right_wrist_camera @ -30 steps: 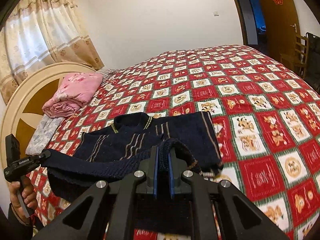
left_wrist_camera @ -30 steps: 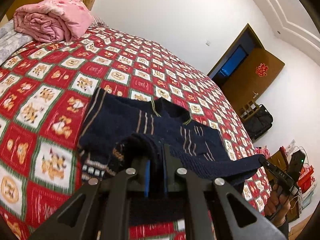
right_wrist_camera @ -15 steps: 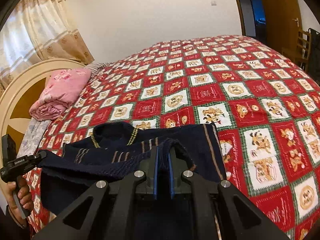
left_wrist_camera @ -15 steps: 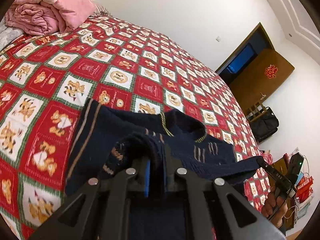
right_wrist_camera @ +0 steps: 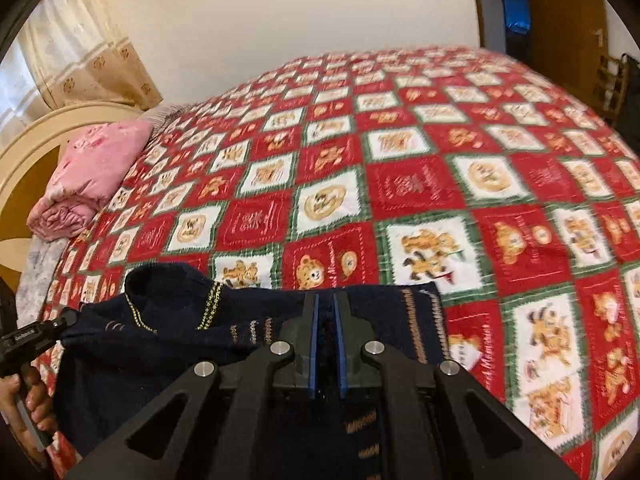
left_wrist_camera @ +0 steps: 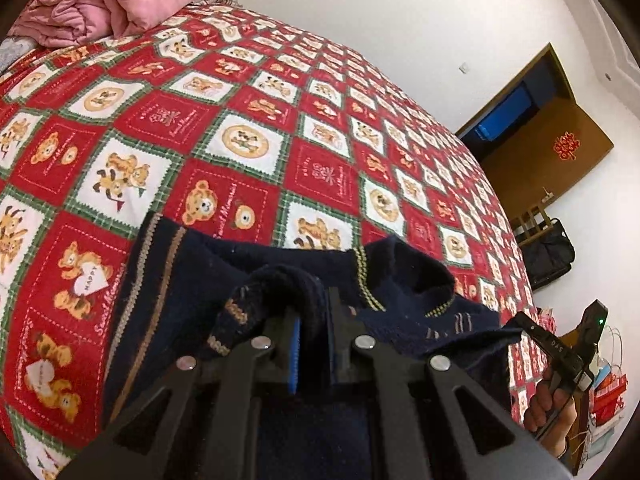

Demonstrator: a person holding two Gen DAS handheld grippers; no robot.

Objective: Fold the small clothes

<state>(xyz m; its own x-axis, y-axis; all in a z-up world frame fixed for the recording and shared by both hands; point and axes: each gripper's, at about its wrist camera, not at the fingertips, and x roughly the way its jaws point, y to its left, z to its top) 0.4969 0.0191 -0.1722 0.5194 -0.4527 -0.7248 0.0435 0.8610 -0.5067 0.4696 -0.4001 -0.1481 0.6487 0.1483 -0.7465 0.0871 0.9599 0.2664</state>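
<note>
Navy sweater [left_wrist_camera: 192, 292] spread on red teddy-bear bedspread [left_wrist_camera: 248, 92]. Hem fold clamped in left gripper [left_wrist_camera: 312, 320]; dark knit pinched by right gripper [right_wrist_camera: 326, 316]. Pink blanket [right_wrist_camera: 92, 172] far left.

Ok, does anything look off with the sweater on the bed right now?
Nothing looks damaged. The navy sweater lies mid-fold on the quilt, its hem bunched in the left gripper. The right gripper pinches the other edge.
</note>
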